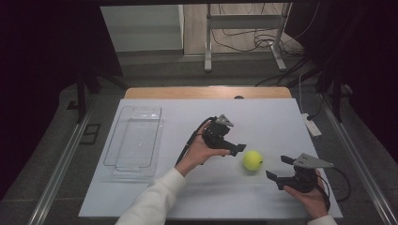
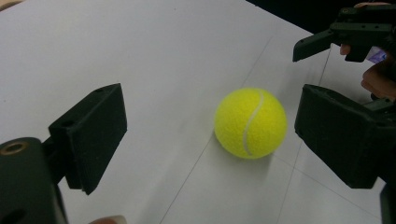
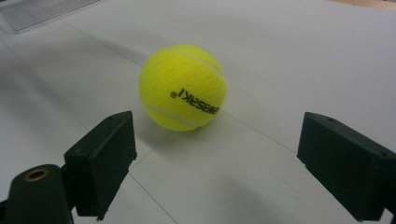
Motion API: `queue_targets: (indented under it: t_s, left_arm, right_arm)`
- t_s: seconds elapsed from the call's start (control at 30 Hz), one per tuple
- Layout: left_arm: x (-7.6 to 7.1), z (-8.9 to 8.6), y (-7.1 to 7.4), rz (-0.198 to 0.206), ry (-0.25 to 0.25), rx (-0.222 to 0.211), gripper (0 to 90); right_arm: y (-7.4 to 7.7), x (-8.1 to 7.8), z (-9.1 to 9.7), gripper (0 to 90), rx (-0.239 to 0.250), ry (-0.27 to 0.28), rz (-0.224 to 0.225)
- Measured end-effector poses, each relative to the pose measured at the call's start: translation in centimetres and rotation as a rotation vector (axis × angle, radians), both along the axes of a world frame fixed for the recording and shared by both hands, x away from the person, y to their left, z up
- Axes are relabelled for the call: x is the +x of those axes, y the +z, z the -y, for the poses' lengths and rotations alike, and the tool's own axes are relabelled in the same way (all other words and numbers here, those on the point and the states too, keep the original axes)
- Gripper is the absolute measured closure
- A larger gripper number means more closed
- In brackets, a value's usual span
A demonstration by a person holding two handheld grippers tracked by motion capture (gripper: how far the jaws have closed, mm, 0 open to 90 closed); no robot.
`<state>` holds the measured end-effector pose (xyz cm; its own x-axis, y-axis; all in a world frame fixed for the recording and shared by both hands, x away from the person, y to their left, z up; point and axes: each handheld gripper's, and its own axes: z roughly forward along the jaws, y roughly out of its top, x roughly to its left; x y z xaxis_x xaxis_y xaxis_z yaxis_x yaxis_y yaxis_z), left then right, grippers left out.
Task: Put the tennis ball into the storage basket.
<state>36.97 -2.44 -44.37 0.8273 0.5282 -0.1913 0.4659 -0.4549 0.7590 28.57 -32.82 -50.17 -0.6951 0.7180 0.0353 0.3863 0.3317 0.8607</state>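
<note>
One yellow-green tennis ball point(image 1: 253, 160), fuzzy, white seam, black lettering on its side, sits on the white surface point(image 1: 263, 117) between the two grippers, touching neither. Left gripper point(image 1: 239, 148) is just beside the ball, jaws wide, nothing held. Right gripper point(image 1: 277, 169) is near on the other side, jaws wide, empty too. One clear plastic tray point(image 1: 133, 140) lies well apart at the left.
</note>
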Motion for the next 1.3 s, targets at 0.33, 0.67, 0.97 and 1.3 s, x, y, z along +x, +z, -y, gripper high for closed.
queue_targets:
  t_s: [0.33, 0.67, 0.97, 1.3]
  left_arm:
    - [0.5, 0.7, -0.5, -0.009, -0.003, 0.007, 10.6]
    - [0.9, 1.3, -0.9, -0.016, -0.014, 0.022, 10.4]
    - [1.0, 2.1, -1.3, -0.021, -0.030, 0.028, 10.3]
    - [1.1, 2.9, -1.8, -0.037, -0.047, 0.034, 10.0]
  right_arm:
    - [0.0, 0.0, 0.0, 11.6, 0.000, 0.001, 0.000]
    - [-0.1, 0.0, 0.0, 11.6, -0.003, 0.001, 0.000]
    - [-0.1, 0.0, 0.0, 11.6, -0.010, 0.002, 0.000]
    - [-0.2, 0.0, -0.1, 11.5, -0.010, 0.004, -0.005]
